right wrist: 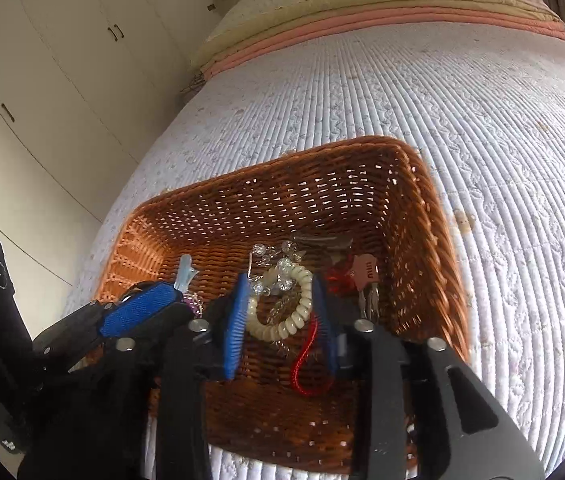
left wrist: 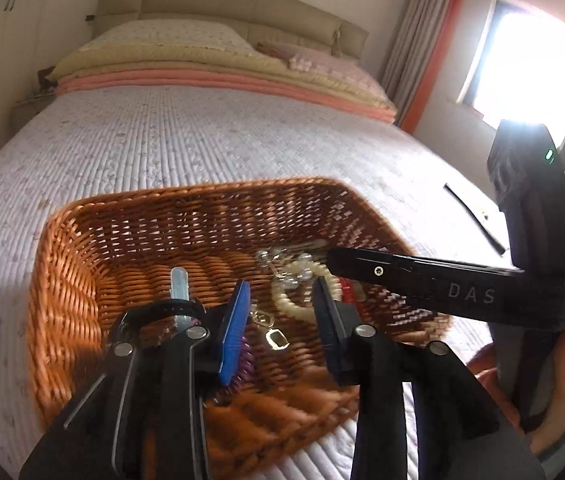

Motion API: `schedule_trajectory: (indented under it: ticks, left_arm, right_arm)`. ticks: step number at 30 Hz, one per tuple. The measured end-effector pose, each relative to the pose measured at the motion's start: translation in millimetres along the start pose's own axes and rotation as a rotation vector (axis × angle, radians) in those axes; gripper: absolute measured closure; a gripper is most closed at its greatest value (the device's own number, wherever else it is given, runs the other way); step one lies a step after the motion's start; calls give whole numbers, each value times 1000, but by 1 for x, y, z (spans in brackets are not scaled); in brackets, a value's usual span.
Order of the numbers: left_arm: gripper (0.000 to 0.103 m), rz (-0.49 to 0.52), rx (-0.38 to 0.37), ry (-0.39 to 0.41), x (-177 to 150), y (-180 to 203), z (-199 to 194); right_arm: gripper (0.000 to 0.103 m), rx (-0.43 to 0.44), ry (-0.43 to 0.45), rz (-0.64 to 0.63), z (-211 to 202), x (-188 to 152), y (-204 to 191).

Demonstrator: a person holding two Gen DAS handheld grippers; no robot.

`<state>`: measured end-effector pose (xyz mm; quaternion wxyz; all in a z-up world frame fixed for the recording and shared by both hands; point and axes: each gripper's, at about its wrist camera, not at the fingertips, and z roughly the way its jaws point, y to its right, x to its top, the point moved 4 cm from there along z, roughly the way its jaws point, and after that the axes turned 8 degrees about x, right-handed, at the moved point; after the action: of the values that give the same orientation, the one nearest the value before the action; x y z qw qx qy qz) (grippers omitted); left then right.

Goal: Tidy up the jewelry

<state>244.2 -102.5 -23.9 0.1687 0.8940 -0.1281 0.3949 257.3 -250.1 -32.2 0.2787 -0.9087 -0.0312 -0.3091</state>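
A brown wicker basket [left wrist: 94, 240] [right wrist: 422, 216] sits on the quilted bed and holds a pile of jewelry. A cream coil bracelet [left wrist: 302, 304] [right wrist: 294, 312], clear crystal beads [left wrist: 282, 260] [right wrist: 278, 276], a red cord [right wrist: 306, 356], a pink tag [right wrist: 366, 272], a purple piece [left wrist: 242, 360] and a pale blue clip [left wrist: 180, 284] [right wrist: 184, 276] lie inside. My left gripper [left wrist: 282, 292] is open over the basket, above small gold charms [left wrist: 276, 338]. My right gripper [right wrist: 280, 284] is open, straddling the cream bracelet. Each gripper shows in the other's view, the right one [left wrist: 422, 276] and the left one [right wrist: 134, 312].
The white quilted bedspread [left wrist: 202, 140] surrounds the basket. Folded pink and yellow blankets [left wrist: 222, 76] and pillows lie at the headboard. A window [left wrist: 530, 64] is at right, white wardrobes [right wrist: 62, 80] at left. A thin black strip [left wrist: 474, 212] lies on the bed.
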Motion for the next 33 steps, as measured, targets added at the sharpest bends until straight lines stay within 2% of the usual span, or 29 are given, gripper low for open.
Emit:
schedule_trajectory:
  ticks: [2,4,6,7,8,12,14,17,20,22,25,30,33]
  left_arm:
    - [55,-18,-23,39,-1,-2,-23]
    - [52,-24,-29,83,-2,-3,-45]
    - [44,-20,-17,131,-9,-4,-73]
    - [37,-18,-5,153,-12,-6,-85]
    - [33,-11,12,182,-18,-5,-99]
    - [25,19,93,268,-44,0,-141]
    - [16,39,192,337,-60,3,-159]
    - [14,50,316,428,-82,8,-177]
    - [14,43,404,478,-97,10,-184]
    - [14,35,427,500,-105,13,-188]
    - [14,11,452,520,-112,12,-194]
    - [14,-41,495,538,-121,1,-194]
    - [14,-70,511,491,-125,-8,-181]
  right_arm:
    - [67,14,24,-1,-18,-3,-1]
    - [67,30,50,-7,-32,-8,-8]
    - [67,24,85,-39,-52,-17,-18]
    - [65,13,101,-54,-59,-21,-23]
    - [59,1,125,-74,-69,-27,-29]
    - [48,-26,243,-142,-105,-58,-51]
    - [44,-54,318,-182,-117,-74,-60]
    - [30,-122,449,-260,-134,-101,-71]
    - [23,-206,536,-341,-139,-127,-84]
    - [21,-240,574,-409,-138,-143,-92]
    - [16,-233,632,-472,-142,-161,-96]
    - [12,-271,673,-433,-144,-163,-85]
    - [11,-258,645,-371,-143,-159,-68]
